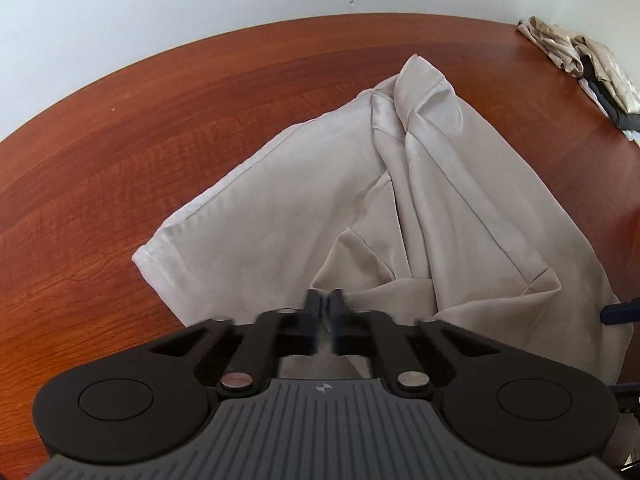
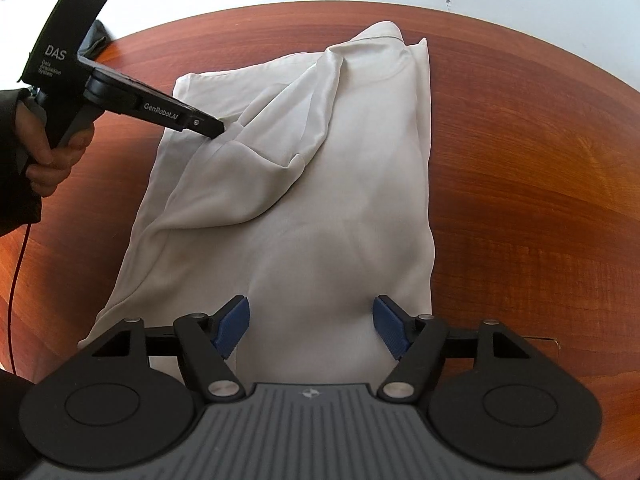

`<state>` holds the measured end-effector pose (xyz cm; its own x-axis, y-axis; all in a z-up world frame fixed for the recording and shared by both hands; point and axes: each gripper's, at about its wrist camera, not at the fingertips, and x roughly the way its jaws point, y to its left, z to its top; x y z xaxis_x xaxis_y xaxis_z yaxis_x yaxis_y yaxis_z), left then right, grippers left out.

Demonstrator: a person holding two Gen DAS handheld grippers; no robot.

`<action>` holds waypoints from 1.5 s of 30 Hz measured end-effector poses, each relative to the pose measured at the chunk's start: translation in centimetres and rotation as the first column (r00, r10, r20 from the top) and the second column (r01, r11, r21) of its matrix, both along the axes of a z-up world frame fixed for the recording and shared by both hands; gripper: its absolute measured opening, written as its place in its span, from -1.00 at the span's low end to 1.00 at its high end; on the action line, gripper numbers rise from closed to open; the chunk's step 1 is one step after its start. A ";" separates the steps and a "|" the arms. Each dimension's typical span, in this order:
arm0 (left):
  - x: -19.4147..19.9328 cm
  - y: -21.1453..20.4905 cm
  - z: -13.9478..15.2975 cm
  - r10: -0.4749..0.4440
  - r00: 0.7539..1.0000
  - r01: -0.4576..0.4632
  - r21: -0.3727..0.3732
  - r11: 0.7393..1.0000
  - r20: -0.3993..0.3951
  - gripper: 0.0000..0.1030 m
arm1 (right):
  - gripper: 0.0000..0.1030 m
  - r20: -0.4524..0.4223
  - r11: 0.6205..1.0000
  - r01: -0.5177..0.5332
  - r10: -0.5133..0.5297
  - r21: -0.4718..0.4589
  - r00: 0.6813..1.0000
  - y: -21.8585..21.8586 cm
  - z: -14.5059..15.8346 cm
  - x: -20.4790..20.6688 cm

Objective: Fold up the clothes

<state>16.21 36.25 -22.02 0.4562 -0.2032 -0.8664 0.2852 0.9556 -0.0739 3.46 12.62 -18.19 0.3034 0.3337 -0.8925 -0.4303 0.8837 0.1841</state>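
Right wrist view gives the only readable writing: the left gripper [image 2: 219, 127], a black handheld tool, carries "DAS" in white on its upper housing, with a smaller three-line caption under it that looks like "Data Acquisition System", and "GenRobot.AI" along the side of its finger arm. A bare hand [image 2: 48, 152] with a dark sleeve grips its grey handle, and a thin red cable [image 2: 16, 276] hangs below. That gripper's jaws are drawn together, with a fold of the pale beige shirt [image 2: 320, 208] pinched at their tips, at the upper left part of the garment where the cloth rises in a ridge. The left wrist view shows the same jaws nearly meeting, fabric running up to them. The right gripper [image 2: 312, 328] has its blue ribbed pads [image 2: 234, 326] spread wide, standing over the near hem of the shirt with nothing clamped between them; whether the pads touch the cloth cannot be told. The shirt lies partly folded on the reddish-brown wooden table [image 2: 520, 200], collar at the far end. A crumpled heap of beige and dark clothes [image 1: 588, 68] sits at the table's far right edge, well apart.
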 end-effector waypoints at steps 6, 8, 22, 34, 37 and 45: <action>-1.1 1.3 1.0 0.064 0.997 -0.065 0.018 0.998 0.031 -0.98 | 0.48 -0.004 1.000 -0.003 0.003 0.004 1.000 0.0 -0.1 0.1; -1.1 1.6 0.7 0.098 0.995 -0.100 0.056 0.993 0.026 -0.98 | 0.48 -0.005 1.000 -0.005 0.005 0.005 1.000 0.0 -0.1 0.2; -3.1 -0.5 2.0 -0.029 1.000 0.029 -0.003 1.000 -0.002 -0.57 | 0.48 0.005 1.000 -0.016 0.016 0.010 1.000 -0.4 0.4 0.1; -4.9 -7.3 3.2 -0.231 0.973 0.231 -0.009 0.973 0.021 -0.19 | 0.48 0.019 1.000 0.014 -0.015 0.010 1.000 -2.1 1.1 -0.8; -4.9 -8.8 3.1 -0.260 0.965 0.260 -0.003 0.966 0.025 -0.19 | 0.48 0.022 1.000 0.031 -0.031 0.007 0.999 -2.9 1.2 -1.0; -4.4 -11.4 2.6 -0.292 0.956 0.291 0.018 0.956 0.027 -0.19 | 0.48 0.026 0.996 0.086 -0.086 0.008 0.996 -4.9 1.3 -2.0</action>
